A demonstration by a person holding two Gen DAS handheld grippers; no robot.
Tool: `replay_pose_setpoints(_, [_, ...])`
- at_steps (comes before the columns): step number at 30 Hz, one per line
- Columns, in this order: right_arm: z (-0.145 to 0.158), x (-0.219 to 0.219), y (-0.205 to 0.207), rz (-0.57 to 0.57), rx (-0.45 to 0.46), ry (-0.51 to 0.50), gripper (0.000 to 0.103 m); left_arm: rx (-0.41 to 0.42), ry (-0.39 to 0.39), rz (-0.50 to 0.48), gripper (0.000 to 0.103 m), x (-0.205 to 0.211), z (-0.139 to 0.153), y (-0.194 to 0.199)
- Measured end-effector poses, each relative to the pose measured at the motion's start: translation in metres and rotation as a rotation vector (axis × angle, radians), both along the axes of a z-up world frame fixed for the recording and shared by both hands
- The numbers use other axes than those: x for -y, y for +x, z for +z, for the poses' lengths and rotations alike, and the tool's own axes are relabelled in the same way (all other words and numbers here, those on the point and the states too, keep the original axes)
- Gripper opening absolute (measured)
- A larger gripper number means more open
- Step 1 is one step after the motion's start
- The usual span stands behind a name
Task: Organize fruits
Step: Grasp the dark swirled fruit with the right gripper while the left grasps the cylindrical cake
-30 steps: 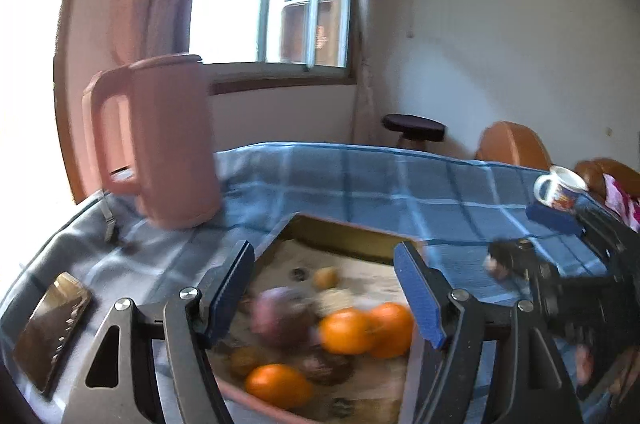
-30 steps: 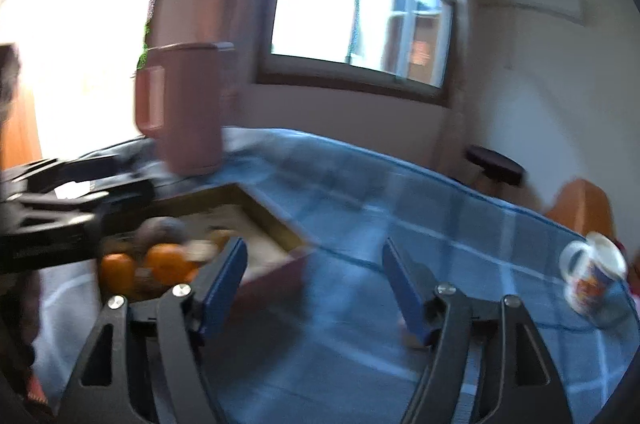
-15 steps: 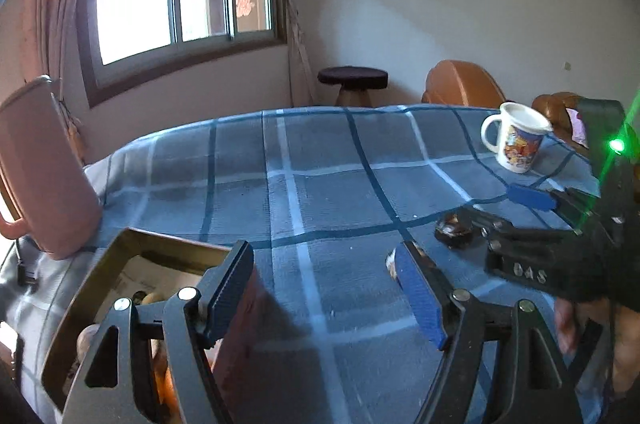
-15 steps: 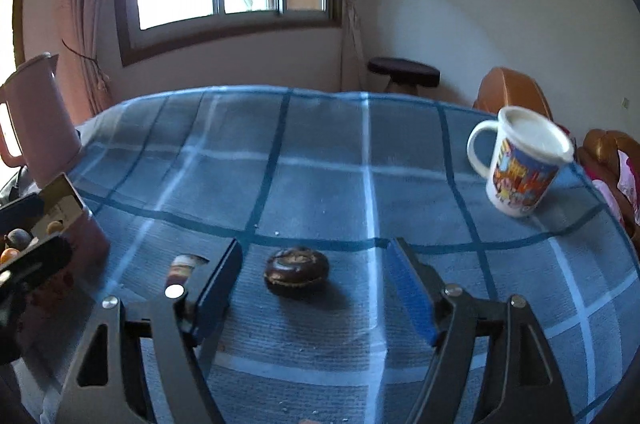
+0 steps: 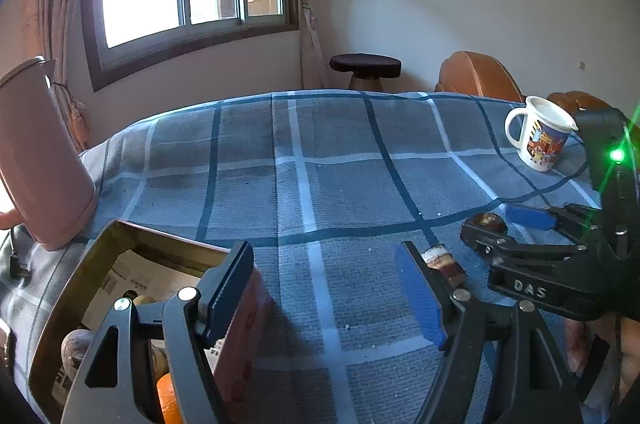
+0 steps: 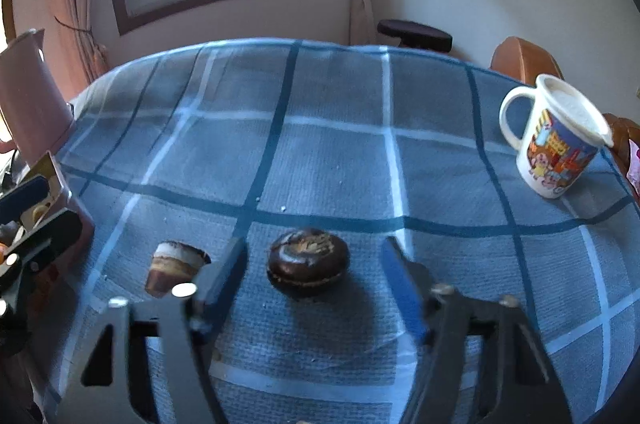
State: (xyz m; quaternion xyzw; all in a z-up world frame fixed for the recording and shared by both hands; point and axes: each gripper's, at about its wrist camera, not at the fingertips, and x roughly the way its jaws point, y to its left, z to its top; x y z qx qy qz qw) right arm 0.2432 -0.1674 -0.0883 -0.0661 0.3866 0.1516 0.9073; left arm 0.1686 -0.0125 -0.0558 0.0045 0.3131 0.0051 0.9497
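The fruits sit in the box (image 5: 100, 248) at the left edge of the table (image 5: 320, 159); an orange (image 5: 168, 400) and a brown one (image 5: 76, 342) peek out behind the left tongs (image 5: 324, 288). A second ago both tongs were over that box. Now they have swung out over the blue cloth. The right tongs (image 6: 312, 278) are closing around a dark round cake (image 6: 307, 262), but the pads do not touch it yet. The left tongs are wide open and hold nothing; a small layered cake (image 5: 442, 262) lies just past one pad. So I think the cakes are being sorted out next, away from the fruit.
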Motion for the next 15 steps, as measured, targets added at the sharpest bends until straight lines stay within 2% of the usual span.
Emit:
replay_pose_setpoints(1, [-0.002,0.0,0.002,0.003,-0.014,-0.001,0.047,-0.002,0.001,-0.001,0.074,0.001,-0.001,0.002])
replay_pose_setpoints(4, [-0.004,0.0,0.002,0.015,-0.025,0.001,0.046,-0.011,0.002,-0.011,0.074,0.003,-0.002,0.005])
replay_pose_setpoints(15, [0.011,0.026,-0.038,-0.052,0.079,0.043,0.046,-0.064,-0.044,-0.098,0.074,0.03,-0.011,0.013])
